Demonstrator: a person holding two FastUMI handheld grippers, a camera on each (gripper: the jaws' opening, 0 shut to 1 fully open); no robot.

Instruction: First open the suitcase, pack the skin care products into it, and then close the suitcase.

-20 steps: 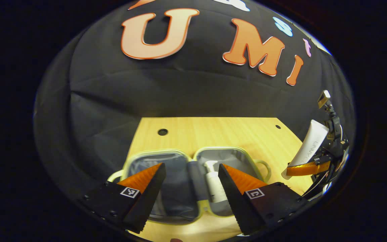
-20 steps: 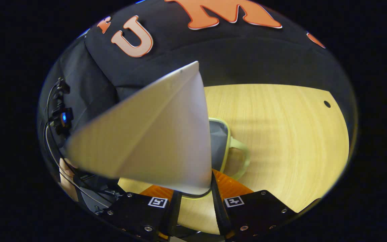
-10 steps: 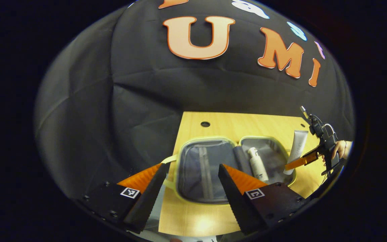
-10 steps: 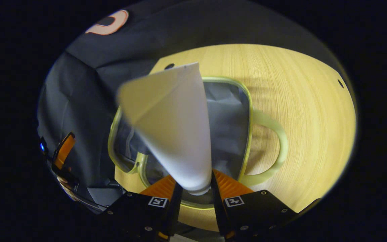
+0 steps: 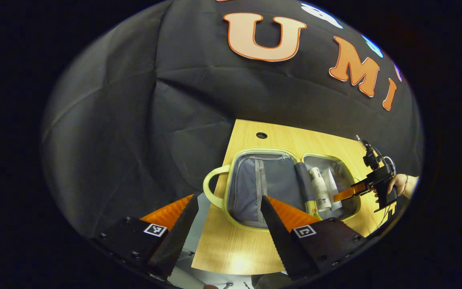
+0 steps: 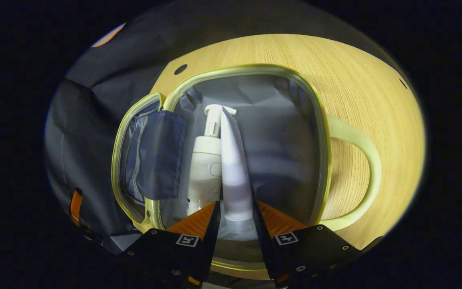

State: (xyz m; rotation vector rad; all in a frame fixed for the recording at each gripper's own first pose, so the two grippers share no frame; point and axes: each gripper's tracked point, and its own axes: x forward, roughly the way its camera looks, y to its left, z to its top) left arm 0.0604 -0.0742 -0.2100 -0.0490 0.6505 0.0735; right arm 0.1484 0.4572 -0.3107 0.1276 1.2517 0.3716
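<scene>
Both jaws of right gripper (image 6: 234,210) clamp white tube (image 6: 233,168) low inside open suitcase (image 6: 319,132); left gripper (image 5: 225,205) jaws apart above worktop (image 5: 231,249).

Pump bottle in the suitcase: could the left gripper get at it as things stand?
Probably yes. The suitcase lies open and the left gripper is open, holding nothing. But the right gripper holds the tube right beside the bottle, crowding that side.

Tube's (image 6: 234,176) cap end hidden between claw fingers.
</scene>
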